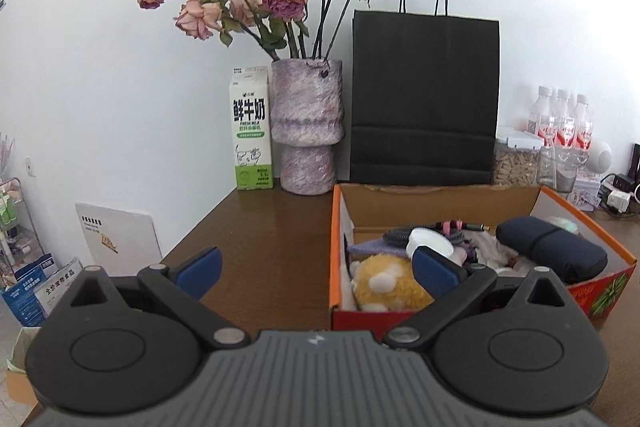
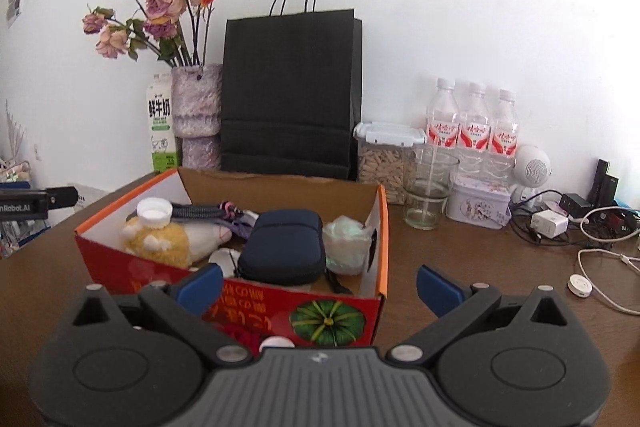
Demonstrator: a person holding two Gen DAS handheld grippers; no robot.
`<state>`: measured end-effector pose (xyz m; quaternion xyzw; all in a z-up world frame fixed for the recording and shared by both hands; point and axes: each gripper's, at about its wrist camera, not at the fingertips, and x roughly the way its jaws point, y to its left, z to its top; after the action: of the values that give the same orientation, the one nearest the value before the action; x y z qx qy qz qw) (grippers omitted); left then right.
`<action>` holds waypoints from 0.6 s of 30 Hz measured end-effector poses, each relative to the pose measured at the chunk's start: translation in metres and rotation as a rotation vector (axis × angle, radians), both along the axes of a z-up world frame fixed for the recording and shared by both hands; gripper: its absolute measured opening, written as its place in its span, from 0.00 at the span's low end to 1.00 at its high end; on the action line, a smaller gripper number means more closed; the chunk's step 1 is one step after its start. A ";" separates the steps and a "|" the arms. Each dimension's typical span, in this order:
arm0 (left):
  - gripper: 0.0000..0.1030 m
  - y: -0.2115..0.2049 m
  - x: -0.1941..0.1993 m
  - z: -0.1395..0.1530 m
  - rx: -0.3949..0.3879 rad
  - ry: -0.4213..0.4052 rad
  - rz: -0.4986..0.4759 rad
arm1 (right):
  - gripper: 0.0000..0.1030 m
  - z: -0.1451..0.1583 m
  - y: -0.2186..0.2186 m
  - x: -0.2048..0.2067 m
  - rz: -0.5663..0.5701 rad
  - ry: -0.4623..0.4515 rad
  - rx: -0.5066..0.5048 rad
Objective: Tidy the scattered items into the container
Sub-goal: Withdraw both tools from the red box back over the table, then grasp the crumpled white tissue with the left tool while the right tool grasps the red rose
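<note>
Seen from the left wrist, the left tool (image 1: 318,269) stands wide open and holds nothing; its right blue fingertip (image 1: 434,273) overlaps the near left part of the cardboard box (image 1: 340,227), which lies just ahead and to the right on the brown worktop (image 1: 264,247). Inside are a yellow plush toy (image 1: 384,285), a white cap (image 1: 430,241) and a navy pouch (image 1: 552,249). Beyond stand a milk carton (image 1: 251,129), a vase (image 1: 307,127) and a black paper bag (image 1: 425,99). From the right wrist, the right tool (image 2: 320,287) is equally wide open and empty, with the box (image 2: 280,301) directly ahead, its front wall between the fingertips, and a glass (image 2: 428,193) ahead to the right.
</note>
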<state>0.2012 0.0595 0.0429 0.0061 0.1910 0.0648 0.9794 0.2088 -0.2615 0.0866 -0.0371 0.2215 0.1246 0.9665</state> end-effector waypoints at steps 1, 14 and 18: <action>1.00 0.001 -0.002 -0.004 0.003 0.021 -0.003 | 1.00 -0.007 0.000 -0.002 0.004 0.022 -0.012; 1.00 -0.021 0.002 -0.053 0.009 0.222 -0.124 | 0.99 -0.052 0.046 -0.006 0.121 0.157 -0.056; 1.00 -0.027 0.009 -0.059 -0.001 0.248 -0.142 | 0.94 -0.054 0.059 0.001 0.137 0.148 -0.067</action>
<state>0.2100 0.0325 -0.0160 0.0269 0.3097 -0.0059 0.9504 0.2101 -0.2026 0.0323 -0.0750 0.2932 0.1852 0.9349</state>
